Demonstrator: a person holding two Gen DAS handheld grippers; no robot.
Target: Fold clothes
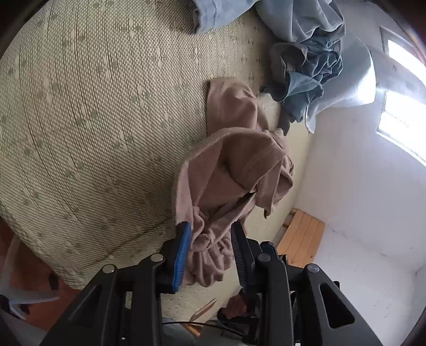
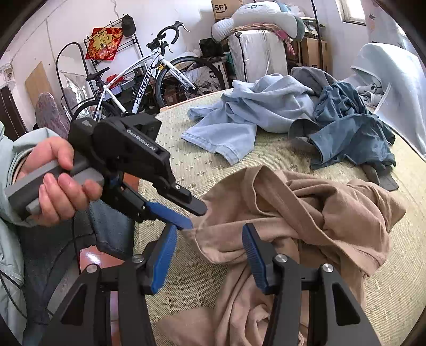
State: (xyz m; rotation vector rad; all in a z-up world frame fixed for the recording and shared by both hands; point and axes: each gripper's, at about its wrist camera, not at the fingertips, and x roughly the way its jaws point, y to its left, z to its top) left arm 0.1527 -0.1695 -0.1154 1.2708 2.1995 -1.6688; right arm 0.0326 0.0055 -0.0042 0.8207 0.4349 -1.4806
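The tan garment (image 2: pixel 306 213) is running off the right-wrist view's bottom edge; the light blue garment (image 1: pixel 213 16) is being cropped at the left-wrist view's top.

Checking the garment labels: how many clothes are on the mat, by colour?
Tan: 1, tan garment
Light blue: 1, light blue garment
Dark blue: 1, dark blue garment
Grey: 1, grey garment, mostly buried, so it may be part of another piece
Total: 4

Bright daylight, blown-out window (image 1: pixel 399 87), soft shadows, fisheye-warped edges
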